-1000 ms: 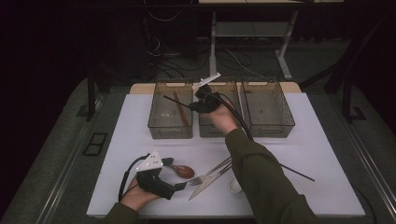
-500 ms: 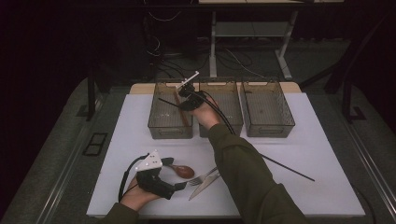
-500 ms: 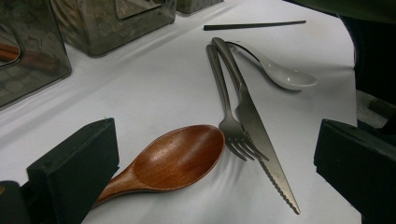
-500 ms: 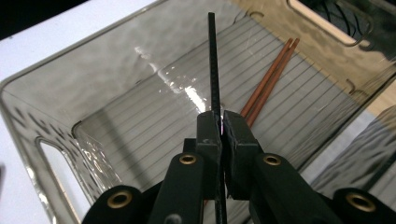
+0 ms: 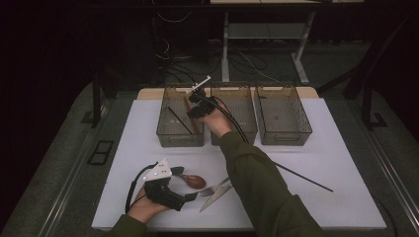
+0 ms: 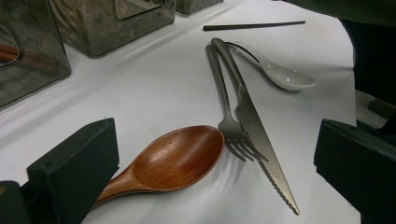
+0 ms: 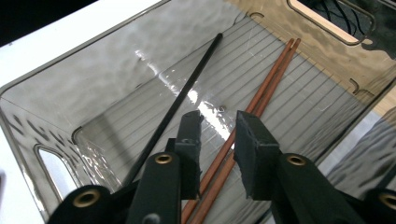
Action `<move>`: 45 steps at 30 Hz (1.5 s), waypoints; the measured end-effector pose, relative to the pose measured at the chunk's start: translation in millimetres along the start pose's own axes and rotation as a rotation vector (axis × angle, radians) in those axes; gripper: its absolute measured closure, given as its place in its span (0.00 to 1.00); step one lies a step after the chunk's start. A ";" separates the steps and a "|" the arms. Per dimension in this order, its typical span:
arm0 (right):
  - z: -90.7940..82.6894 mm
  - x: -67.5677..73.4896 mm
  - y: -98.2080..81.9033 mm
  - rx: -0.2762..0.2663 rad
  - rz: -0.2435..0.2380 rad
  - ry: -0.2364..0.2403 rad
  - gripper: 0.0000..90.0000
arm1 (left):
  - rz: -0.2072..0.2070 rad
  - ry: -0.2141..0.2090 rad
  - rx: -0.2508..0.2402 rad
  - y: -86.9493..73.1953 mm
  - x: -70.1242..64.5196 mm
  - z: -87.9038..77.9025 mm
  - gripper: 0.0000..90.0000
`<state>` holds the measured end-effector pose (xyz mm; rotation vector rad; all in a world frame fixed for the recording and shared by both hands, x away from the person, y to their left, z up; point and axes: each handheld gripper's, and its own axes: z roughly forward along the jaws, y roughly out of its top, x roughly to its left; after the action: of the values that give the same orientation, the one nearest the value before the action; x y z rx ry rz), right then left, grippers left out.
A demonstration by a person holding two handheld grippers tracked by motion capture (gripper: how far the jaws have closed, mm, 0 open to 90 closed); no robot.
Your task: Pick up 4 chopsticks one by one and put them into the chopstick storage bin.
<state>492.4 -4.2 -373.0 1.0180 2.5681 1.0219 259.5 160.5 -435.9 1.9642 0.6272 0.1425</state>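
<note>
Now right tool over left bin, jaws just opened, black chopstick dropped

Right tongs just opening, empty

A white rectangular tabletop is seen. Three smoky transparent plastic bins are set along its far edge. A brown wooden spoon, steel fork, steel knife, white ceramic spoon and black chopstick are laid nearer.

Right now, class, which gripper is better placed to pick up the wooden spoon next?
Left. The left gripper sits by the wooden spoon, whose handle lies between its open jaws; the right gripper is over the left bin.
</note>
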 end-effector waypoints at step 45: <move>-140.1 -19.6 -99.6 -0.101 -0.123 0.179 0.47 | -0.004 0.013 0.023 -1.8 0.6 1.6 0.00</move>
<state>397.3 -144.1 -336.6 0.7654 2.6478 1.2464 259.8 160.2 -438.3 1.9853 0.6436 0.1471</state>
